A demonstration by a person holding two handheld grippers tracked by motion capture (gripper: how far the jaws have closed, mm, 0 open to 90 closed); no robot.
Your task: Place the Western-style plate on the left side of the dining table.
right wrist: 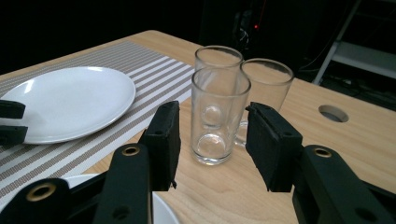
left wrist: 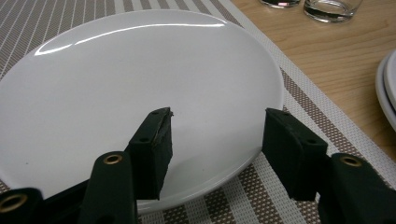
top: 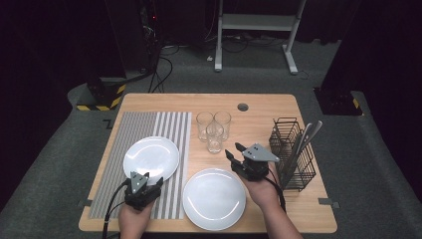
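Working between two round white plates: one (top: 151,158) is lying on the striped grey-and-white placemat (top: 169,129), the other (top: 214,198) is sitting on the bare wooden table (top: 259,107) near my edge. A black wire cutlery basket (top: 293,154) is standing just right of my right hand. My right gripper (right wrist: 212,140) is hovering low, jaws wide open and empty, lining up on the nearest clear drinking glass (right wrist: 218,116), with two more glasses close behind it. My left gripper (left wrist: 215,140) is hanging open over the near rim of the placemat plate, gripping nothing.
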